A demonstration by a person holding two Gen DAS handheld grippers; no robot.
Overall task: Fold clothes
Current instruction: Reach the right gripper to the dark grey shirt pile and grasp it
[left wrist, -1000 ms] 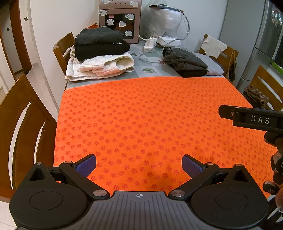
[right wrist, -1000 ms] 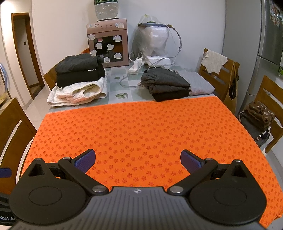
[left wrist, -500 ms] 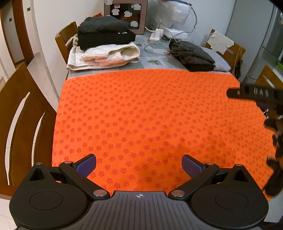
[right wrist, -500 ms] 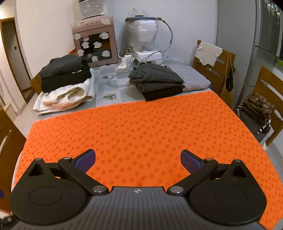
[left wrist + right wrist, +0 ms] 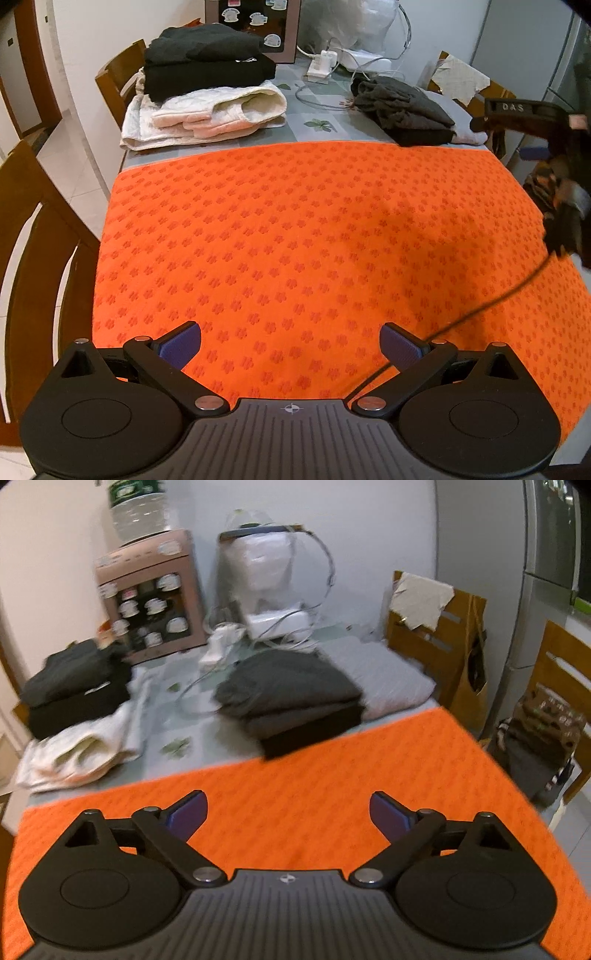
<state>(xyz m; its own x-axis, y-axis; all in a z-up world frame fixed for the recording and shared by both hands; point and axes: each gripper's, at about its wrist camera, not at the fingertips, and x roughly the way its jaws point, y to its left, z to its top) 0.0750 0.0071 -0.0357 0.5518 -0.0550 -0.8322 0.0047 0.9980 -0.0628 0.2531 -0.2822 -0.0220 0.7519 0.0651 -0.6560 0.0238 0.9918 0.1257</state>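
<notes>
Folded clothes lie stacked at the table's far end, beyond my orange paw-print mat. My left gripper and right gripper hover over the mat, fingers spread, empty. Wooden chairs flank the table.

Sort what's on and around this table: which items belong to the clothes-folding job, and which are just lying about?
Job:
- orange mat
- black-and-white clothes stack
- dark grey clothes stack
- left gripper, open
- right gripper, open

Lying about:
- pink cabinet
- power strip
- bagged appliance
- wooden chair
</notes>
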